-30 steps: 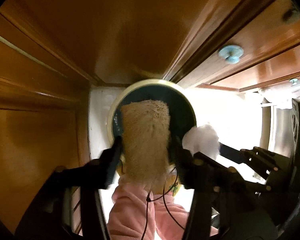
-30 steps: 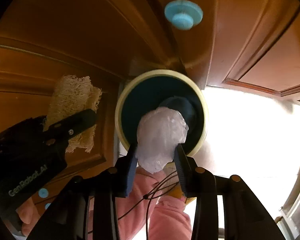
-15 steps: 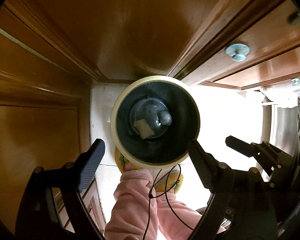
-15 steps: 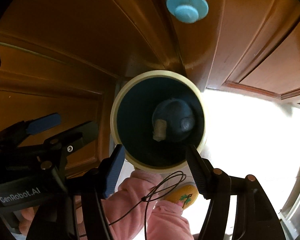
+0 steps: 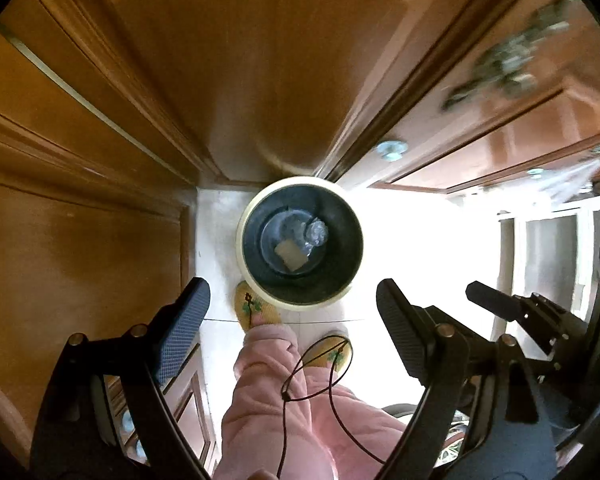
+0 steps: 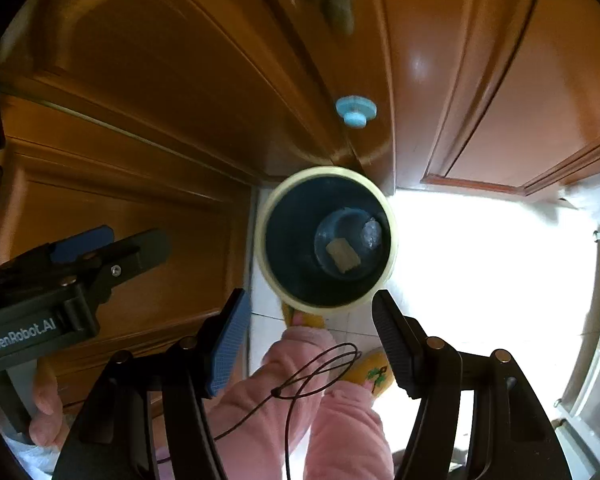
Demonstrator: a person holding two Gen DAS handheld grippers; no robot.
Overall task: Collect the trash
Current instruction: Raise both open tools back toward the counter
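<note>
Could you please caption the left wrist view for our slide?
Open left gripper above a bin holding a sponge and crumpled wrap.

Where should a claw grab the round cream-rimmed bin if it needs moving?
Grip the cream-rimmed bin by its rim, from straight above, one finger inside the dark wall and one outside. It stands upright with its mouth open to the camera. Take the side of the rim away from the wooden cabinet doors, which crowd the other. The tan sponge piece and crumpled clear plastic lie at the bottom, out of the way.
</note>
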